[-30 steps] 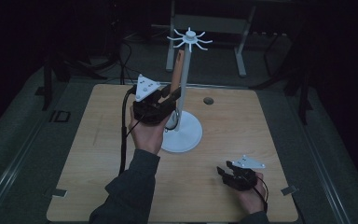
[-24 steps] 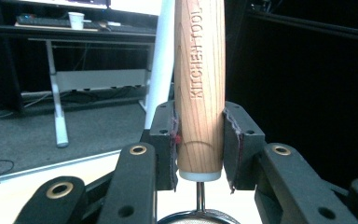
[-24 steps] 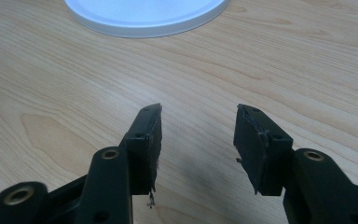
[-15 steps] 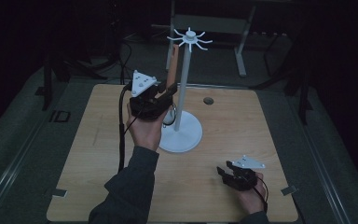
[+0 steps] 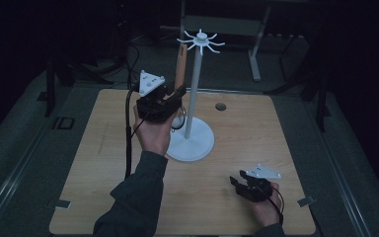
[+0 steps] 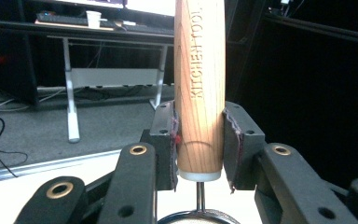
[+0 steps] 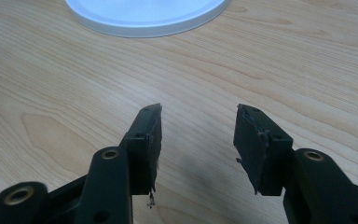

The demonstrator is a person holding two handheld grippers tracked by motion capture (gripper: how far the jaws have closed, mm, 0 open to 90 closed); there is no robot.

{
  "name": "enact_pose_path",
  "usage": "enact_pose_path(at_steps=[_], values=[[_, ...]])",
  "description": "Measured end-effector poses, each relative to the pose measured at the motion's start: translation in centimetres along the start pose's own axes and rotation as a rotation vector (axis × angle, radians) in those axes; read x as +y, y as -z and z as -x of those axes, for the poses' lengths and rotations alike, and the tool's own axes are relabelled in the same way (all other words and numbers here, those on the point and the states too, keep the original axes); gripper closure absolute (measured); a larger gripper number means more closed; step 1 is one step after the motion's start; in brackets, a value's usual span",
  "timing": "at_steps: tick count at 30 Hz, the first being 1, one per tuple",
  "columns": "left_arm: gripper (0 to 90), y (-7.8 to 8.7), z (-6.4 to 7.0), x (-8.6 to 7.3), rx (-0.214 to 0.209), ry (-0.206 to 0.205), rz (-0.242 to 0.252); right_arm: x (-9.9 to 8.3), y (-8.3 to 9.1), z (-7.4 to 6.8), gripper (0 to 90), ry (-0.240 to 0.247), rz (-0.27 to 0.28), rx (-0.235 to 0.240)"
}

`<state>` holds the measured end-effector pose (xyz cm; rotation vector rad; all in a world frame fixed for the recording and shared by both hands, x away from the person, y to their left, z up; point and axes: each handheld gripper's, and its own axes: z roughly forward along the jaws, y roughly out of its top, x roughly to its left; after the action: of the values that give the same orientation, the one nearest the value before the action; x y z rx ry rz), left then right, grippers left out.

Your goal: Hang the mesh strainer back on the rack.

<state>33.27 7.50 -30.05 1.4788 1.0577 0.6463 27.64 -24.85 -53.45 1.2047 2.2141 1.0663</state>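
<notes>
Left gripper [image 5: 173, 95] holds a wooden-handled utensil upright beside the rack; right gripper [image 5: 241, 186] rests idle.

At the left of the counter [image 5: 103, 148], the left gripper is clamped on the lower end of the utensil's handle [image 6: 199, 88], which is stamped "KITCHEN TOOL" and stands upright, just beside the pole of the white rack [image 5: 197, 94]. Below the handle, a thin metal stem leads to a metal ring [image 6: 198, 217], whose full shape is hidden. The handle looks stiff, light and smooth, so it could likely swivel between the pads; a grip low on the wood near the white collar seems firmest. To the right, the right gripper lies low over the counter near the front edge, its jaws wide apart and holding nothing, with the rack's round base [image 7: 144, 16] ahead.
</notes>
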Motion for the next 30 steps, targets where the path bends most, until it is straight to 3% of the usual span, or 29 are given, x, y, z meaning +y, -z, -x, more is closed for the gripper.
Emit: enact_pose_path(at_steps=[25, 30], values=[[68.1, -1.6, -0.2, 0.5, -0.020, -0.010, -0.052, 0.0, 0.1, 0.1, 51.0, 0.002, 0.003, 0.001], [61.2, -1.6, -0.6, 0.2, -0.026, 0.014, -0.047, 0.0, 0.0, 0.1, 50.8, 0.002, 0.001, 0.001]])
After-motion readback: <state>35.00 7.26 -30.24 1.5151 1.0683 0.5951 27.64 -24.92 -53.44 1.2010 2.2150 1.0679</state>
